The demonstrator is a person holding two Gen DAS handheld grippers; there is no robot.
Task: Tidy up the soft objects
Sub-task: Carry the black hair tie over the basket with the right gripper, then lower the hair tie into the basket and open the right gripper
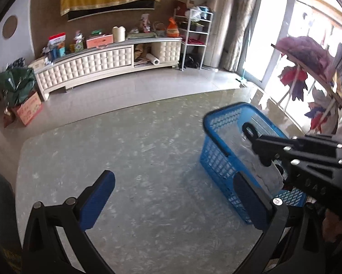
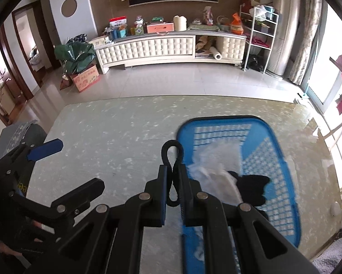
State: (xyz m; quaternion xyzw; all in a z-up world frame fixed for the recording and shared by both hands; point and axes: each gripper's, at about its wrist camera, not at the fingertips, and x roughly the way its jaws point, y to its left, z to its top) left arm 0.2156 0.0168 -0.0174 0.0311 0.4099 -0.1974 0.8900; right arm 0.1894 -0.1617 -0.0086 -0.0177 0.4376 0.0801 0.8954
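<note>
Jaws spread wide with nothing between them: that is the left hand-held gripper (image 1: 174, 199) in the left wrist view, above the bare marbled tabletop (image 1: 129, 150). A blue basket (image 1: 218, 159) stands toward the tabletop's right edge, near its far corner, with a white soft item (image 1: 270, 178) inside. The right hand-held gripper (image 1: 257, 146) hangs over the basket, pinching a black cord loop (image 1: 249, 129).

In the right wrist view, the right hand-held gripper (image 2: 173, 171) is clenched on the black cord loop (image 2: 172, 150). Beside it the blue basket (image 2: 282, 207) holds the white soft item (image 2: 216, 171) and a black soft item (image 2: 250, 188).
</note>
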